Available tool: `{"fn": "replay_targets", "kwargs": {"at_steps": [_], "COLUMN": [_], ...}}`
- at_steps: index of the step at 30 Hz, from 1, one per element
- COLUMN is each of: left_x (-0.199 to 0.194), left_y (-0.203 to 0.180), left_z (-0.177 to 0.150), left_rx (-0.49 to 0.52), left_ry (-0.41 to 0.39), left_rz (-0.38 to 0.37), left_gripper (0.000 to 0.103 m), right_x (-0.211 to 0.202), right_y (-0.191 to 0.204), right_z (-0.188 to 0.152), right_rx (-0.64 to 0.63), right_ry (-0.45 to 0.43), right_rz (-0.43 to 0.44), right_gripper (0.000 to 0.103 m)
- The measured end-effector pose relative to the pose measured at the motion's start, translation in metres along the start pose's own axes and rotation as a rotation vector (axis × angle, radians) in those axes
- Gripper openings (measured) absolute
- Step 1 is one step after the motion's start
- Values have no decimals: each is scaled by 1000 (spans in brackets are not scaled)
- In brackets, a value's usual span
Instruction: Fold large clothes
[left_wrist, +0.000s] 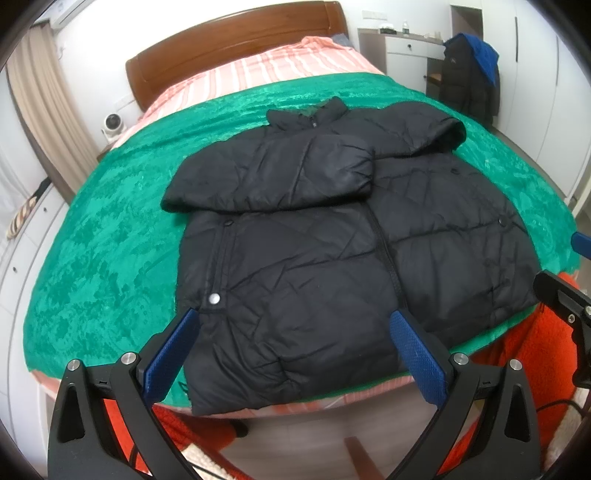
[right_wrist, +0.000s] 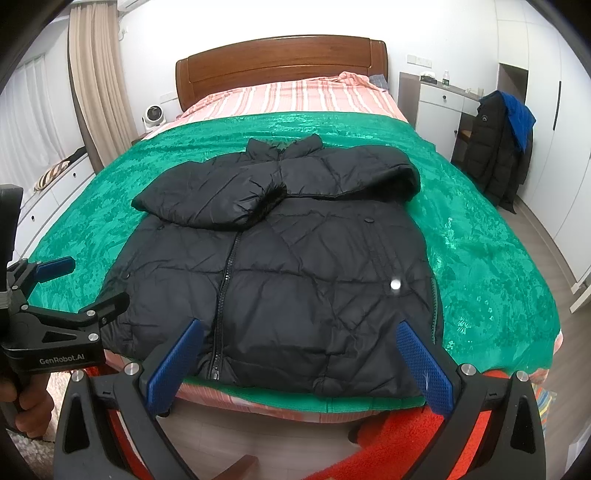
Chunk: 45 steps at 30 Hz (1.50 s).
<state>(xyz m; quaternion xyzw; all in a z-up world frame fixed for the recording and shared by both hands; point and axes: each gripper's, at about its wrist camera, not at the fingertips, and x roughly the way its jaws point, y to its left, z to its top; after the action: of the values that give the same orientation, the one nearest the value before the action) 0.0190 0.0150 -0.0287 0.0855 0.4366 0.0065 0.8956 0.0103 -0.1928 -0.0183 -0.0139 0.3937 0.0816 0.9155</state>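
Observation:
A black quilted puffer jacket (left_wrist: 314, 251) (right_wrist: 295, 266) lies face up on the green blanket (left_wrist: 110, 240) (right_wrist: 480, 240), zipped, collar toward the headboard. Both sleeves are folded across the chest, the left one lying over the right. The hem hangs slightly over the bed's near edge. My left gripper (left_wrist: 295, 350) is open above the hem's left part, touching nothing. My right gripper (right_wrist: 299, 354) is open above the hem's right part, also holding nothing. The left gripper's body (right_wrist: 55, 317), held by a hand, shows at the left of the right wrist view.
The bed has a wooden headboard (right_wrist: 280, 66) and a pink striped sheet (right_wrist: 295, 96). Another dark coat with a blue hood (right_wrist: 502, 147) hangs on a chair by white drawers. An orange fuzzy rug (left_wrist: 524, 354) lies on the floor below the bed edge.

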Motion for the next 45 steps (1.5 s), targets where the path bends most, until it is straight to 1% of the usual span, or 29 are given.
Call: {"fn": "replay_targets", "kwargs": {"at_steps": [11,13,17,19,20,22,23,25,28,30,31,32,33,34,35,36,37,38,39,41,42,43,44,45], "left_x": [3,5,17,34,47,78,90,132,189,208,210,207,200,188,175,158,136,119,96,63,50,37,30,26], "left_y": [0,4,14,9,3,-10,-16,-35,-60,-62,-58,-53,-44,-28,-15,5,32,55,91,151,186,224,251,289], "left_z": [1,8,43,68,81,103,111,128,138,140,142,142,144,148,151,154,156,157,157,152,146,137,128,113], "left_rx": [15,27,64,131,172,216,224,251,300,282,254,227,196,149,105,54,3,-36,-95,-196,-254,-315,-357,-423], "left_ry": [-1,-19,-63,-68,-61,-34,-21,25,77,78,71,63,51,43,32,8,-28,-56,-95,-147,-170,-189,-196,-192], "left_rz": [2,5,-66,-119,-162,-218,-228,-223,-141,-105,-100,-89,-70,-108,-145,-165,-166,-159,-142,-94,-53,5,55,134], "left_gripper": [103,103,103,103,103,103,103,103,103,84,63,37,32,29,28,27,27,27,27,27,27,27,27,27], "right_x": [2,3,3,4,4,3,3,1,-4,-7,-9,-10,-10,-9,-7,-5,-2,0,1,1,2,3,4,7], "right_y": [2,2,3,2,2,1,0,-3,-13,-21,-26,-29,-34,-38,-42,-45,-48,-50,-51,-48,-45,-41,-36,-31], "right_z": [1,1,3,2,2,1,0,-2,-4,-6,-8,-9,-11,-12,-13,-12,-10,-8,-5,9,17,28,39,52], "right_rx": [-6,-8,-6,-2,-1,2,3,10,35,52,60,65,74,83,91,97,103,102,96,60,35,5,-22,-53], "right_ry": [6,9,3,-1,-2,-8,-9,-13,-21,-27,-30,-30,-30,-27,-22,-17,-11,-13,-19,-51,-69,-90,-108,-127], "right_rz": [0,-2,0,4,5,2,0,-8,-27,-42,-54,-61,-70,-74,-73,-70,-64,-59,-52,-28,-13,4,20,43], "right_gripper": [103,103,103,103,103,103,103,103,103,103,103,103,103,103,103,103,103,103,103,103,103,103,103,103]}}
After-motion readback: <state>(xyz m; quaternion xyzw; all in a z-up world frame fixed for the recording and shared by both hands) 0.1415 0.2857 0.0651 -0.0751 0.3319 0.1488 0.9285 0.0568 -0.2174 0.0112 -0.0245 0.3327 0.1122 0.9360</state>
